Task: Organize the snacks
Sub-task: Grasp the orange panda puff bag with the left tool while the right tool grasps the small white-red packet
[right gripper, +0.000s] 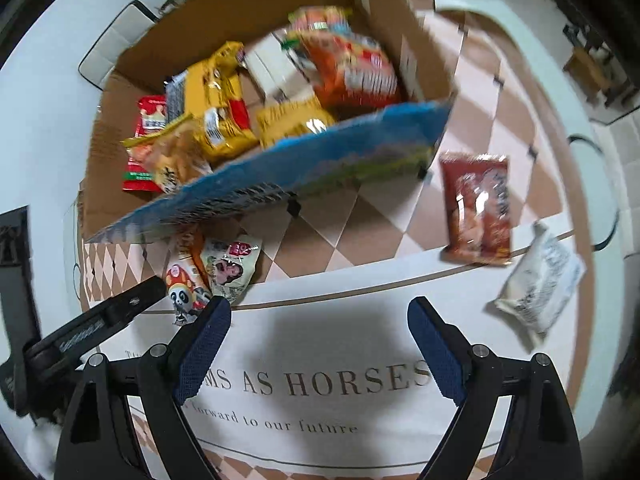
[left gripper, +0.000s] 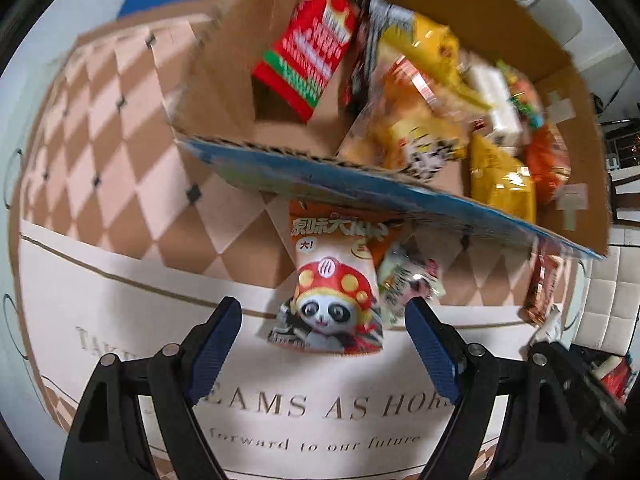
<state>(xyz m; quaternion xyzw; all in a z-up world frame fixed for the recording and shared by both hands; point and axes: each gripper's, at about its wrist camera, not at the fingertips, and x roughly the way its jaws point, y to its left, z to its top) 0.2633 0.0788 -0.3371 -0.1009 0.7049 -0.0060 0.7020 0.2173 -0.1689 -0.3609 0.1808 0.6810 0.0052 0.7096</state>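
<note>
Both grippers hovered empty, fingers spread apart, over the worktop: the left gripper (left gripper: 324, 316) faced the panda snack packet (left gripper: 334, 296), the right gripper (right gripper: 320, 320) the cardboard box (right gripper: 256, 196).

Mat (right gripper: 340, 332) print: "AS HORSES", "forward to our future". Panda snack packet (left gripper: 332, 280): "大!", other characters blurred.

- We see the panda snack pack (left gripper: 334, 300) with its top edge tucked under the cardboard box (left gripper: 400, 188) wall.
- The pale packet (left gripper: 408, 284) beside it is partly covered and blurred; its print is unreadable.
- The packs inside the box smear together from motion.
- The mat's lettering (right gripper: 336, 380) is partly hidden behind the right tool (right gripper: 320, 320) fingers.
</note>
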